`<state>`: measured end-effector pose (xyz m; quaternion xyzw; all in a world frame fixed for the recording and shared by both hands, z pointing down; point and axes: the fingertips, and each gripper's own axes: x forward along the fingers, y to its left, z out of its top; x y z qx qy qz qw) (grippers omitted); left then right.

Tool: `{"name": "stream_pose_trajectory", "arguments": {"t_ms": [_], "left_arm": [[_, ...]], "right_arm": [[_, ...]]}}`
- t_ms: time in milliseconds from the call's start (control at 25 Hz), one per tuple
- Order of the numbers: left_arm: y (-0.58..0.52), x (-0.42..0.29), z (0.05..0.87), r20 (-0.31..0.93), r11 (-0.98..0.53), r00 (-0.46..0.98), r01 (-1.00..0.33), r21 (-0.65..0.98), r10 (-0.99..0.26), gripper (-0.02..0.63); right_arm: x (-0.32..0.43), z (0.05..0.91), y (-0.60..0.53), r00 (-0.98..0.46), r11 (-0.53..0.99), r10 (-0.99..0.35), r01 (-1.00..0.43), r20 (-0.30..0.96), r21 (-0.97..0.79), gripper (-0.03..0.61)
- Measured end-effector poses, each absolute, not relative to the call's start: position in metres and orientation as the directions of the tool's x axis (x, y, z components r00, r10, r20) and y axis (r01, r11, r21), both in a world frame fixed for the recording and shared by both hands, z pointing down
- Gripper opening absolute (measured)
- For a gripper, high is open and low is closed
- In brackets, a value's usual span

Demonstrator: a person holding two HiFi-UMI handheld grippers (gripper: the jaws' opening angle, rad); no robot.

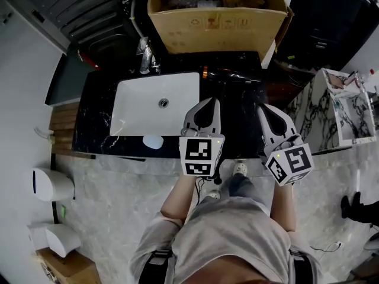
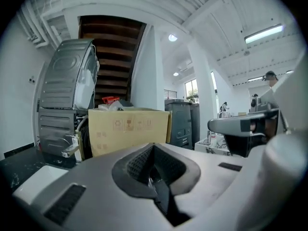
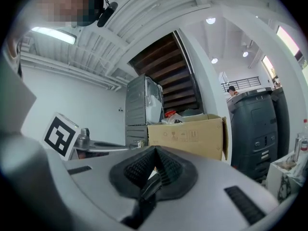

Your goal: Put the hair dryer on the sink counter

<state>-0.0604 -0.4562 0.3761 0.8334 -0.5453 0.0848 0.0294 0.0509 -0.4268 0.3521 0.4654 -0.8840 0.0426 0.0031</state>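
The black sink counter (image 1: 243, 120) holds a white basin (image 1: 155, 102). Right of the basin, at the back, lies a dark object with an orange band (image 1: 205, 73), perhaps the hair dryer; its shape is hard to make out against the black top. My left gripper (image 1: 208, 102) hovers over the counter's front, just right of the basin, jaws shut and empty. My right gripper (image 1: 263, 109) is beside it, also shut with nothing in it. In the left gripper view the closed jaws (image 2: 153, 146) point at the box; the right gripper view shows the same (image 3: 155, 149).
A faucet (image 1: 145, 58) stands behind the basin, and a large cardboard box (image 1: 216, 16) sits beyond the counter. A small pale blue-white object (image 1: 153, 141) rests on the front rim. A marble-patterned unit (image 1: 331, 111) stands to the right, and white appliances (image 1: 50, 184) sit on the floor at left.
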Motion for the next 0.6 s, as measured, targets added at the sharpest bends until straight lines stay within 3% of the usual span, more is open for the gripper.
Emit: {"name": "stream_pose_trajectory", "arguments": {"t_ms": [600], "left_arm": [[-0.343,-0.088,0.32,0.04,-0.503,0.502,-0.864,-0.025,-0.864,0.012]], "right_arm": [[0.017,0.32,-0.319,-0.525,0.525,-0.851,-0.851,-0.029,0.023,0.009]]}}
